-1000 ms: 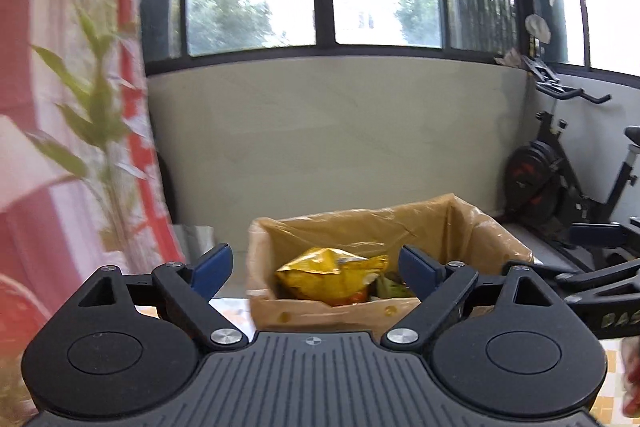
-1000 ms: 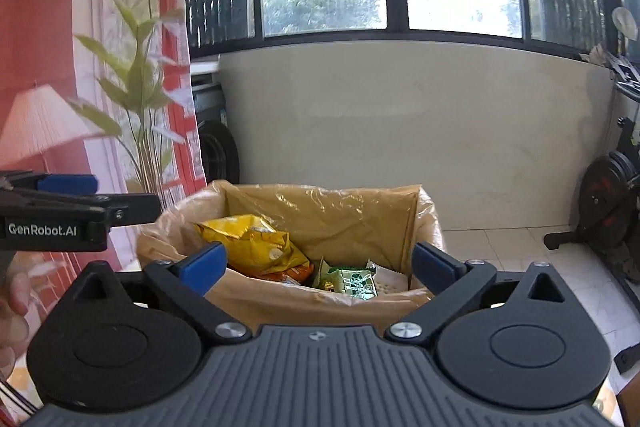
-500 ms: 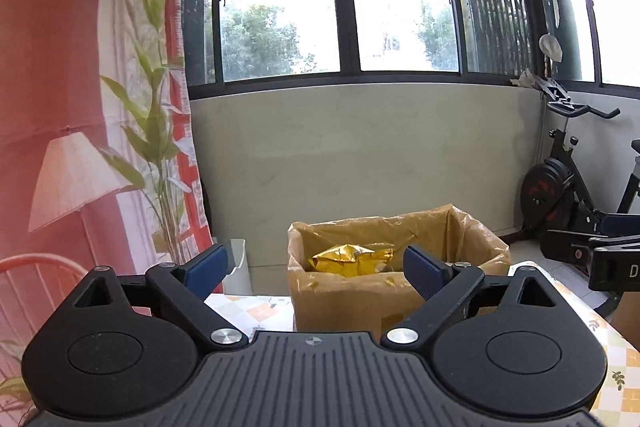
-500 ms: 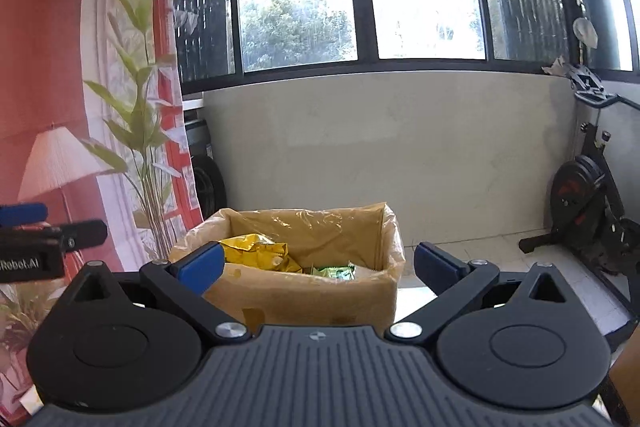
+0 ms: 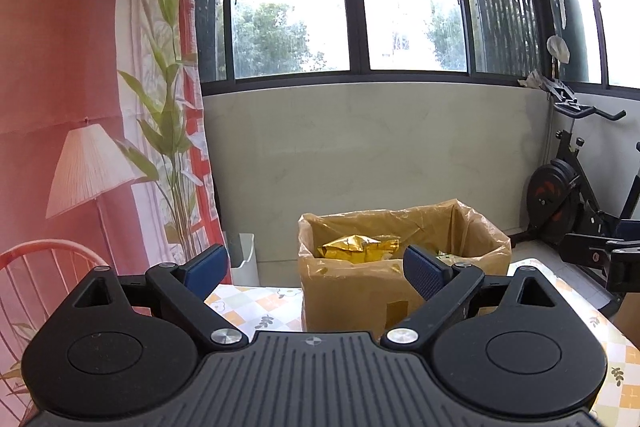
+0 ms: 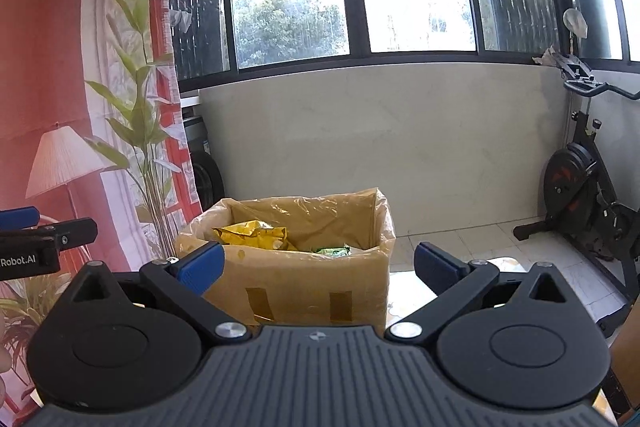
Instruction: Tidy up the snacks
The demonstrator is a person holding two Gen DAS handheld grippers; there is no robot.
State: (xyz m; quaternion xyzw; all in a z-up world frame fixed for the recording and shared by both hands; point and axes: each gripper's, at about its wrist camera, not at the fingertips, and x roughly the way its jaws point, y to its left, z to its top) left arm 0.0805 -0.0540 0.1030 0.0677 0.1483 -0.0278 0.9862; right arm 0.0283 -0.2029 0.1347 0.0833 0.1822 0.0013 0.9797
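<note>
Left wrist view: lined cardboard box [image 5: 400, 291] upright on the checked tablecloth [image 5: 256, 311], mouth up. Inside, yellow snack bag [image 5: 360, 247] lying flat, long axis across the box; green packet [image 6: 332, 250] beside it. Probably near done; no loose snacks visible. Left gripper [image 5: 316, 265] and right gripper [image 6: 318, 265] both spread, empty.

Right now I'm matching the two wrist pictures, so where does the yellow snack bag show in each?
Left wrist: yellow snack bag sits just right of centre, inside the lined cardboard box, above the right finger.
Right wrist: the bag sits left of centre, in the box's left half.
Shared landmark: the exercise bike at the right edge.
</note>
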